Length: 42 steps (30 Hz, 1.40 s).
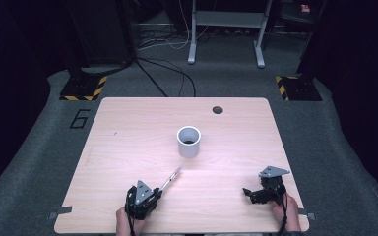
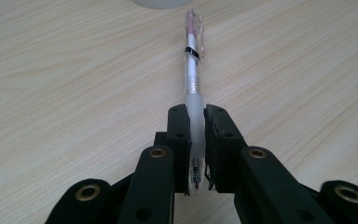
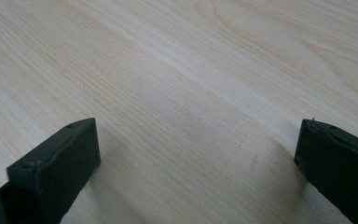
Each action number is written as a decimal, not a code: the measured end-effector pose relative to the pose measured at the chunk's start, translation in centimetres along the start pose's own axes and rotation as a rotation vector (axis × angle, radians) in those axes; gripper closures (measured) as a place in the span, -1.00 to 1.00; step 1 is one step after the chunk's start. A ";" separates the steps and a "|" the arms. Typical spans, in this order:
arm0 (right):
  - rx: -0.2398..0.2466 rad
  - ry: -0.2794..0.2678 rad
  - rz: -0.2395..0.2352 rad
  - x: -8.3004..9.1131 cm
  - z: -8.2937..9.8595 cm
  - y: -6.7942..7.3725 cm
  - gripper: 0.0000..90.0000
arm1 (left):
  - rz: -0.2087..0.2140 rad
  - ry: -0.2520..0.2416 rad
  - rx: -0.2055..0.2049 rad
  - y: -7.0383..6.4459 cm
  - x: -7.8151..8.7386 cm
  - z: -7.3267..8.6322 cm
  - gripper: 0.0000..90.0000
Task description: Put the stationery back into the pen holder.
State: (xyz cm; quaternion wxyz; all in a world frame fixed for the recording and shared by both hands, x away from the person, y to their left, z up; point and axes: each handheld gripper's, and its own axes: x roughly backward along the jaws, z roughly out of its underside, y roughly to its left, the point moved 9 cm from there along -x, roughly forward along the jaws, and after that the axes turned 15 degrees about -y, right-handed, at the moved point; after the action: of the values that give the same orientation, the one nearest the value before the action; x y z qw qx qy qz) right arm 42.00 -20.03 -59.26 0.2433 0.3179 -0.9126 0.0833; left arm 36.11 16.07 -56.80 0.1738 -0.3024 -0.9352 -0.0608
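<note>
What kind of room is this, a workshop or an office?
Most likely a lab or recording studio: a lone wooden table on grey carpet, dark curtains around it, hazard-striped stand bases and loose cables on the floor.

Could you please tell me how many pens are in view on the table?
1. The translucent, frosted plastic pen is clamped at its tip end in the left gripper, pointing toward the white cylindrical cup. Others could be hidden inside the cup.
</note>
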 end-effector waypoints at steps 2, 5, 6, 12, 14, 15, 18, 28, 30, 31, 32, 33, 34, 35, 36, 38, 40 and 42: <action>0.000 0.000 0.000 0.0 0.0 0.0 -1.00 | 0.005 -0.005 -0.002 0.1 0.2 -0.4 0.80; 0.000 -0.003 0.002 0.0 0.0 0.0 -1.00 | 0.010 -0.021 -0.005 0.4 0.6 -1.0 0.80; 0.000 0.000 0.000 0.0 0.0 0.0 -1.00 | 0.012 -0.022 -0.004 0.5 0.7 -1.3 0.80; 0.000 0.001 -0.001 0.0 0.0 0.0 -1.00 | 0.026 -0.034 -0.015 1.3 1.3 -2.4 0.80; 0.000 0.000 0.000 0.0 0.0 0.0 -1.00 | 0.032 -0.037 -0.014 1.5 1.5 -2.7 0.80; 0.002 0.000 0.000 0.0 0.0 0.0 -1.00 | 0.033 -0.041 -0.007 1.6 1.6 -2.9 0.80; 0.005 -0.001 -0.001 0.0 0.0 -0.1 -1.00 | 0.040 -0.046 -0.007 1.9 2.0 -3.3 0.80; 0.005 -0.001 -0.002 0.0 0.0 -0.1 -1.00 | 0.062 -0.054 -0.005 3.0 2.8 -4.5 0.80; 0.005 -0.001 -0.002 0.0 0.0 -0.1 -1.00 | 0.062 -0.060 0.003 3.4 3.0 -4.8 0.80; 0.006 -0.001 -0.003 0.0 0.0 -0.1 -1.00 | 0.062 -0.064 0.008 3.6 3.2 -5.0 0.80; 0.004 -0.001 -0.002 0.0 0.0 -0.1 -1.00 | 0.062 -0.069 0.010 3.7 3.2 -5.1 0.80; 0.004 -0.001 -0.002 0.0 0.0 -0.1 -1.00 | 0.063 -0.070 0.009 3.9 3.3 -5.3 0.80; 0.006 -0.001 -0.002 0.0 0.0 -0.1 -1.00 | 0.061 -0.075 0.011 4.2 3.4 -5.5 0.80; 0.005 -0.001 -0.003 0.0 0.0 -0.1 -1.00 | 0.062 -0.075 0.012 4.3 3.5 -5.6 0.80; 0.005 -0.001 -0.003 0.0 0.0 -0.1 -1.00 | 0.061 -0.075 0.010 4.5 3.6 -5.8 0.80; 0.010 0.000 -0.004 0.0 0.0 -0.1 -1.00 | 0.056 -0.077 0.005 4.8 3.7 -6.2 0.80; 0.007 -0.001 -0.003 0.0 0.0 -0.1 -1.00 | 0.054 -0.079 0.007 5.0 3.8 -6.6 0.80; 0.004 -0.001 -0.004 0.0 0.0 -0.1 -1.00 | 0.052 -0.077 0.000 5.2 3.9 -6.9 0.80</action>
State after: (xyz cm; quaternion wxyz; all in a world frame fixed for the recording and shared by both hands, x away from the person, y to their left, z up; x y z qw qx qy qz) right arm 42.06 -20.05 -59.25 0.2424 0.3202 -0.9119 0.0845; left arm 38.20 20.90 -48.86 0.1392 -0.3287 -0.9331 -0.0446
